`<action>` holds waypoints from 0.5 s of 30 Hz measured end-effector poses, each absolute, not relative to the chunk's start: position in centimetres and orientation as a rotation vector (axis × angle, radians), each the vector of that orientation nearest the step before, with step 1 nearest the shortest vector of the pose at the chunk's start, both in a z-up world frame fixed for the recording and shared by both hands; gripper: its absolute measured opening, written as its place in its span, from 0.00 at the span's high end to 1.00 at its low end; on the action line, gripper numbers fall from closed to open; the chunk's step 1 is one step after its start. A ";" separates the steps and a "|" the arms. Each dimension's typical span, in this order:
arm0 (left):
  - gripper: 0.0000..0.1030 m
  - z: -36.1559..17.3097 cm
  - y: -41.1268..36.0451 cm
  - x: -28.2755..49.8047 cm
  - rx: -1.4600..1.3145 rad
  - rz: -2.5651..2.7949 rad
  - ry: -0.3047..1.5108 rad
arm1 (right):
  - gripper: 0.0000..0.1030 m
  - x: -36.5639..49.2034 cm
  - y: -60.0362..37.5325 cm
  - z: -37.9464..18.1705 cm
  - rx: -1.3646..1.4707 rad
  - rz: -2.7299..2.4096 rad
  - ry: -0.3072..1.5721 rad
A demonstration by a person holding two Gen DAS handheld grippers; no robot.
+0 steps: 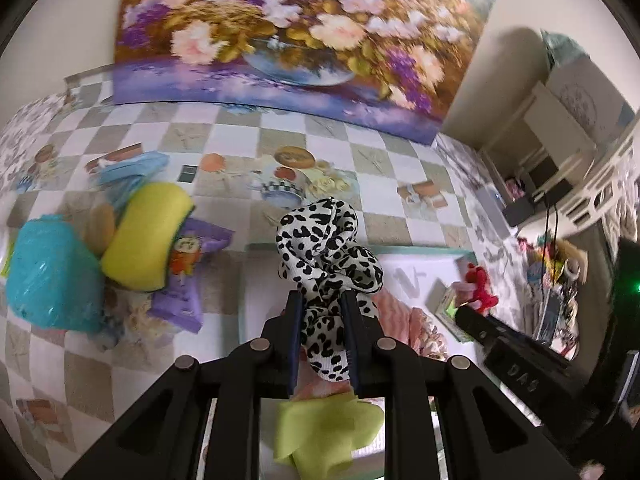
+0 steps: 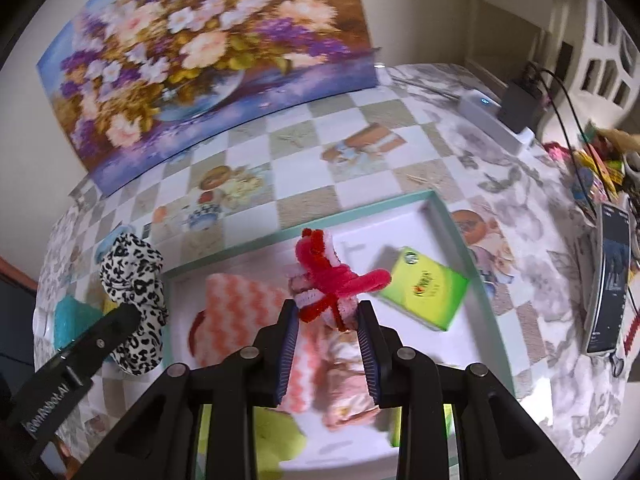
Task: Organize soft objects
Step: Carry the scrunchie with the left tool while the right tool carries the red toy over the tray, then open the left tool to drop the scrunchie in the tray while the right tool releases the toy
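Above the checkered tablecloth [image 1: 304, 140], the black-and-white leopard scrunchie [image 1: 328, 256] is held clamped between the fingers of the left gripper [image 1: 322, 308], raised over the near-left edge of the white tray [image 2: 448, 216] with its pale green rim. The red-and-pink fuzzy toy [image 2: 332, 280] is pinched in the right gripper [image 2: 328, 320] — it is carried over the middle of the tray. Inside the tray a pink zigzag cloth [image 2: 240, 300], a green box [image 2: 424, 288] and a lime cloth [image 1: 324, 428] are seen lying flat. To the left, outside the tray, a yellow sponge [image 1: 148, 236] is propped against a teal bundle [image 1: 52, 272]. A floral painting [image 1: 296, 36] is leaned against the wall behind the table.
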State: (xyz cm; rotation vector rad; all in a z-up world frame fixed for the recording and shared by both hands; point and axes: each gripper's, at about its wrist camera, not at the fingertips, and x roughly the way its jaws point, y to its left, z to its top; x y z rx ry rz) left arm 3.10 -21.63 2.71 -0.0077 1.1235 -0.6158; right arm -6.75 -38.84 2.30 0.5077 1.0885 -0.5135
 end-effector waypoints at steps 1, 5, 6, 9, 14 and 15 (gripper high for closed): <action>0.81 2.4 -21.8 3.2 0.001 -0.615 1.123 | 0.69 -6.8 -39.0 2.2 0.510 -0.519 1.091; 0.81 0.9 -22.2 3.9 0.015 -0.599 1.135 | 0.69 -6.9 -39.8 1.0 0.519 -0.527 1.118; 0.81 0.6 -22.3 4.0 0.020 -0.595 1.139 | 0.69 -6.9 -39.9 0.6 0.524 -0.525 1.127; 0.81 -0.8 -22.5 4.4 0.043 -0.570 1.161 | 0.69 -6.7 -40.1 -0.4 0.538 -0.519 1.152; 0.81 -2.9 -22.3 4.9 0.028 -0.556 1.228 | 0.69 -6.1 -40.0 -1.5 0.539 -0.508 1.190; 0.80 -3.1 -22.3 4.9 0.025 -0.556 1.232 | 0.69 -6.1 -40.1 -1.6 0.540 -0.508 1.194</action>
